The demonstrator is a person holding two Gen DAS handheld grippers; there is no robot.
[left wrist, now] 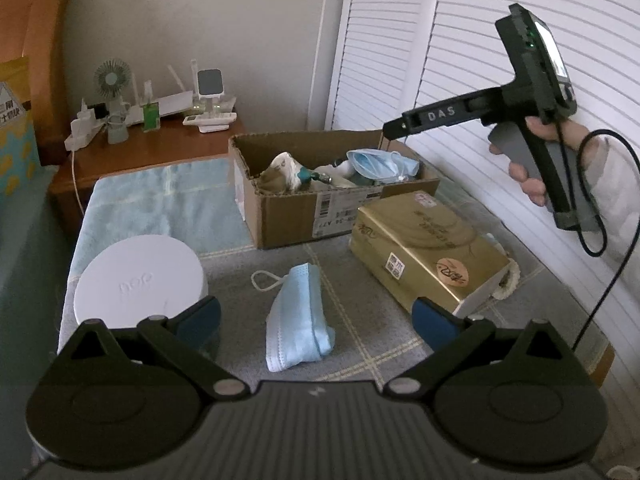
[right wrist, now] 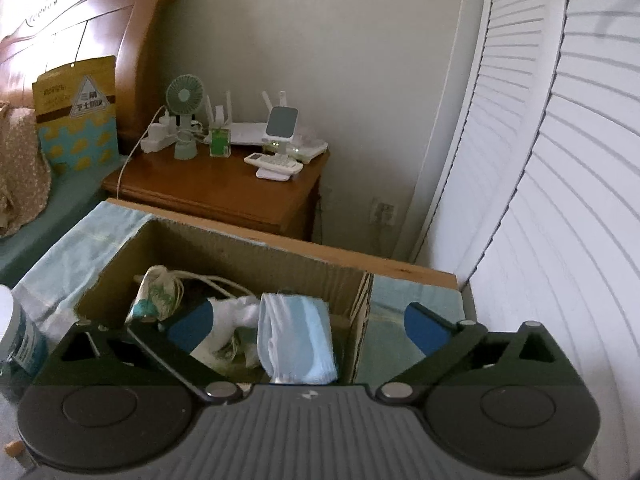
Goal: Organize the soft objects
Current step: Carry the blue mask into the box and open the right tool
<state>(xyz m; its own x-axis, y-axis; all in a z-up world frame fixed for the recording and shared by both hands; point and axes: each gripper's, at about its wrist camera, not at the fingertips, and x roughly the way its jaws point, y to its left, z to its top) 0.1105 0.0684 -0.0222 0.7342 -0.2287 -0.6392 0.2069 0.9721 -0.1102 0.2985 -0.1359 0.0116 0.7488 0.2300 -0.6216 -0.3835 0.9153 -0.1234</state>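
Observation:
A folded blue face mask (left wrist: 298,318) lies on the grey checked cloth, between my left gripper's open fingers; the left gripper (left wrist: 316,314) is open and empty just above it. A cardboard box (left wrist: 280,216) behind it holds another blue mask (left wrist: 380,164), a printed cloth pouch (left wrist: 286,170) and other soft items. My right gripper (left wrist: 390,130) hovers over the box's right end. In the right wrist view the right gripper (right wrist: 312,322) is open and empty above the mask (right wrist: 298,344) in the box (right wrist: 248,256).
A gold tissue pack (left wrist: 428,252) lies right of the loose mask, a round white lid (left wrist: 140,280) on its left. A wooden nightstand (right wrist: 224,192) with a fan, router and chargers stands behind. White louvred doors (left wrist: 500,40) close the right side.

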